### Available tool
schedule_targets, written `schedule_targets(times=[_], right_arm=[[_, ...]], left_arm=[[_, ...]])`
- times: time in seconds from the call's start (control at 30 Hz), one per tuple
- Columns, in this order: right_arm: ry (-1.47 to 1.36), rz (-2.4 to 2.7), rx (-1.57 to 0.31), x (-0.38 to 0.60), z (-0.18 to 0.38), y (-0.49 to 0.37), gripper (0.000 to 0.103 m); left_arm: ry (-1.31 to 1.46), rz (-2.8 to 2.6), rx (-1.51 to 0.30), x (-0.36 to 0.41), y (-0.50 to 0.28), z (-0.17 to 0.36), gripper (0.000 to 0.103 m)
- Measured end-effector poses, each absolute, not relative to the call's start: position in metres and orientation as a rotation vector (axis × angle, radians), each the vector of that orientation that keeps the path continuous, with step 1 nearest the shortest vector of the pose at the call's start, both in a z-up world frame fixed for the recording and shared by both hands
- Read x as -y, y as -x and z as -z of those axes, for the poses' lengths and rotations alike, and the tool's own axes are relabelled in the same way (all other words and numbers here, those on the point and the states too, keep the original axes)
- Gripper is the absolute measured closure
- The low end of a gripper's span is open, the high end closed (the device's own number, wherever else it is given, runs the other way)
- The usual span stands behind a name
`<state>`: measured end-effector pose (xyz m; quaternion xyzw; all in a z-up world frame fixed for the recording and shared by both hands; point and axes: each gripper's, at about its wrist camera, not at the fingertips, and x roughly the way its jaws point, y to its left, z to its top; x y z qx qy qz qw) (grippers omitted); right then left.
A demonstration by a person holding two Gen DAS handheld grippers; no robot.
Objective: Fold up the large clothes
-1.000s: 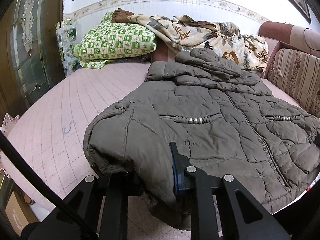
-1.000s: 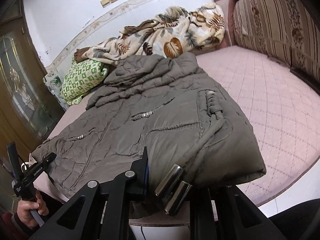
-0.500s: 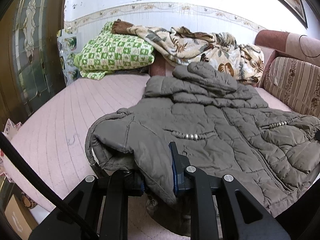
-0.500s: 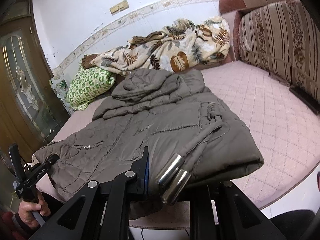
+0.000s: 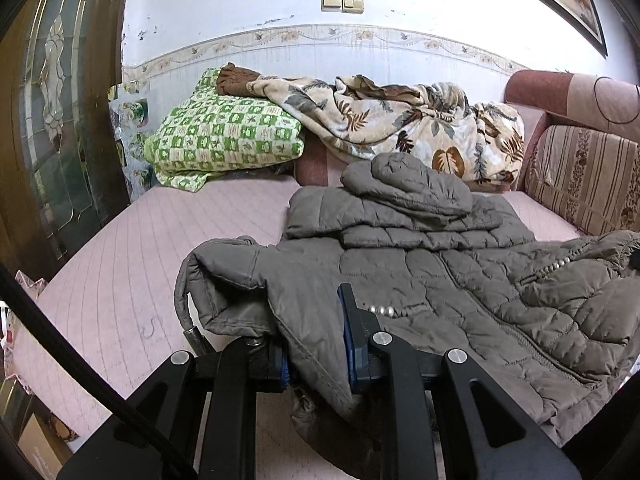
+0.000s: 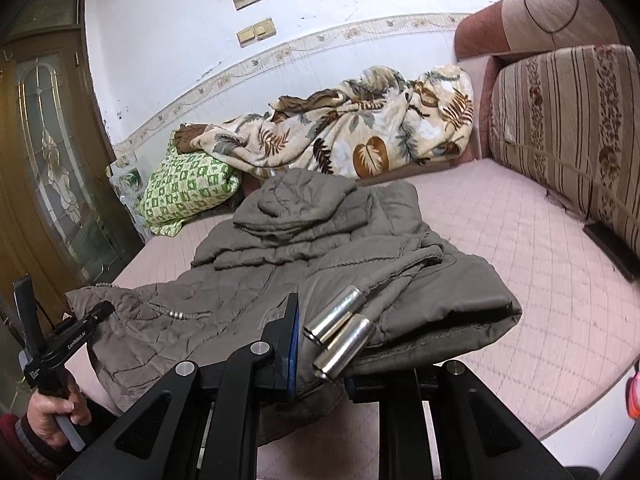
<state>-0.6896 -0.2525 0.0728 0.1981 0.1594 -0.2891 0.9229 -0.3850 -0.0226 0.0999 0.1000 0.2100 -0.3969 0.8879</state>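
A grey quilted jacket (image 5: pixel 420 280) lies spread on the pink bed (image 5: pixel 120 280), its hood toward the leaf-patterned blanket (image 5: pixel 400 120) at the wall. The left tool (image 5: pixel 316 344) is clamped on the jacket's hem at the corner nearer the green checked pillow (image 5: pixel 224 136); the right tool (image 6: pixel 320 344) is clamped on the hem corner nearer the striped cushion (image 6: pixel 560 120). Both corners hang raised off the bed. Two metal drawstring ends (image 6: pixel 340 328) rest just beside the right tool.
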Motion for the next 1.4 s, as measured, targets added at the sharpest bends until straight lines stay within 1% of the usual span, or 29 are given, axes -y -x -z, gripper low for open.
schedule_targets(times=[0.77, 1.07, 1.4], right_arm=[[-0.345, 0.578, -0.276, 0.295, -0.136, 0.645, 0.085], [-0.335, 0.562, -0.295, 0.321, -0.158, 0.621, 0.085], [-0.358, 0.542, -0.307, 0.37, -0.181, 0.576, 0.085]], left_arm=[[-0.189, 0.82, -0.399, 0.061, 0.352, -0.141, 0.084], [-0.189, 0.83, -0.417, 0.093, 0.325, -0.161, 0.084], [-0.186, 0.845, -0.484, 0.149, 0.274, -0.184, 0.083]])
